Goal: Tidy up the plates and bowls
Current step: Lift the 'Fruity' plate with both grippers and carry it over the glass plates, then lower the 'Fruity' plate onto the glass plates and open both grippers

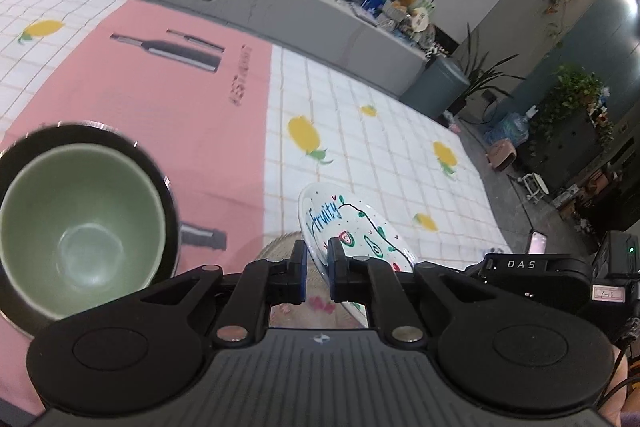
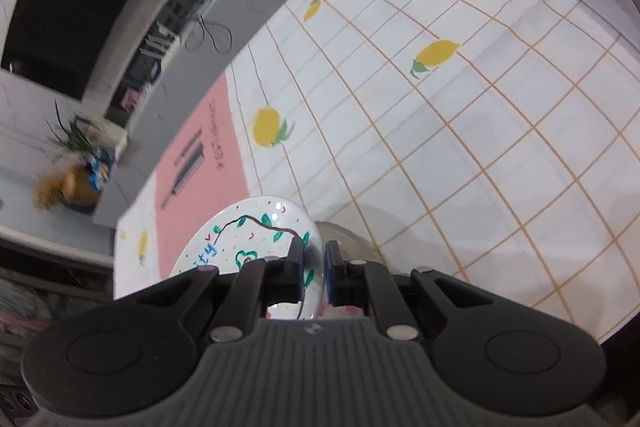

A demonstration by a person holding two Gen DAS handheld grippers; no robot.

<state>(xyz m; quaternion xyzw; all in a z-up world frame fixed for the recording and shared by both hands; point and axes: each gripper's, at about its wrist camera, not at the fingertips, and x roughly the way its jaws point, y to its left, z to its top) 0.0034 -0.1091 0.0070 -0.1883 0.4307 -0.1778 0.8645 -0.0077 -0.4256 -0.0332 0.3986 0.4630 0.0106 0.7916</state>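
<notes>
The 2 grippers, left gripper [image 1: 317, 259] and right gripper [image 2: 313, 261], are both pinching the painted plate [image 1: 352, 227], lifting it tilted over the tablecloth [image 1: 380, 147], near a green bowl [image 1: 80, 231].

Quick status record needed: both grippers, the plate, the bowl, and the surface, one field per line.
left gripper: jaws closed on the rim of the fruit-print plate
right gripper: jaws closed on the same plate's rim
plate: tilted, held by both grippers
green bowl: upright, empty, nested in a dark bowl
surface: pink mat on a pineapple-print cloth
</notes>
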